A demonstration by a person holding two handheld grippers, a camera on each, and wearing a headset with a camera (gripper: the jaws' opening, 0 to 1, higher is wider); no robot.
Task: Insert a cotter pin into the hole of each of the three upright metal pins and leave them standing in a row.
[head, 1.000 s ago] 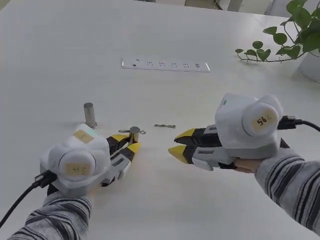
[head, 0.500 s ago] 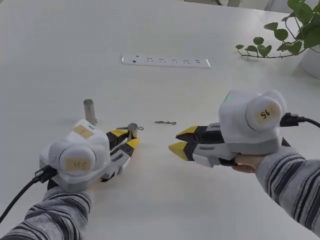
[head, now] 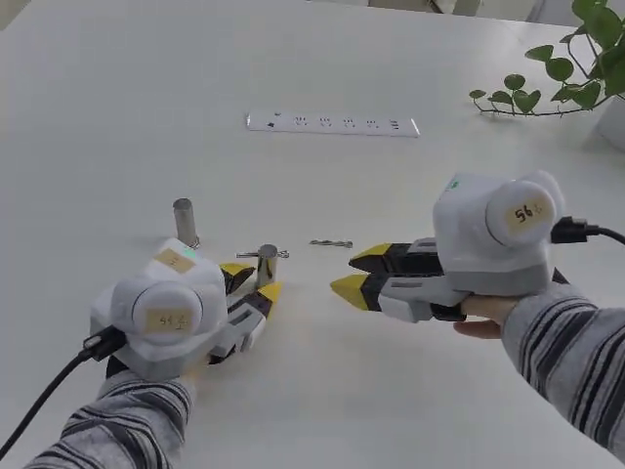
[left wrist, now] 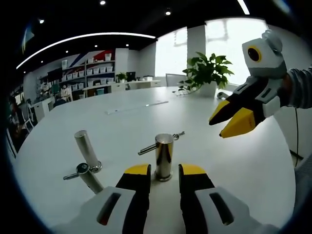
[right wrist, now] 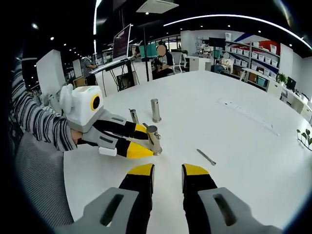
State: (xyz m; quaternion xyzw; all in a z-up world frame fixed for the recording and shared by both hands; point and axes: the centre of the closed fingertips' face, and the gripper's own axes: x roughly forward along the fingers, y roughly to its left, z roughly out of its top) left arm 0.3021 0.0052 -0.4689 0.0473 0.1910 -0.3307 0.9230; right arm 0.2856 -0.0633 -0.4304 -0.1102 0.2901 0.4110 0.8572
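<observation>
Head view looks down at the surface (head: pixel 146 107); claw views sit low, facing each other — sharing one pin (left wrist: pixel 164 153).

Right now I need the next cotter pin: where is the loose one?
In the head view the loose cotter pin lies on the table, right of the metal pin at the left gripper and just beyond the jaws of the right gripper.

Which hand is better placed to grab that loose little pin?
Right. The right gripper is open, with the loose cotter pin lying just ahead of its jaws; the left gripper is busy straddling a metal pin.
</observation>
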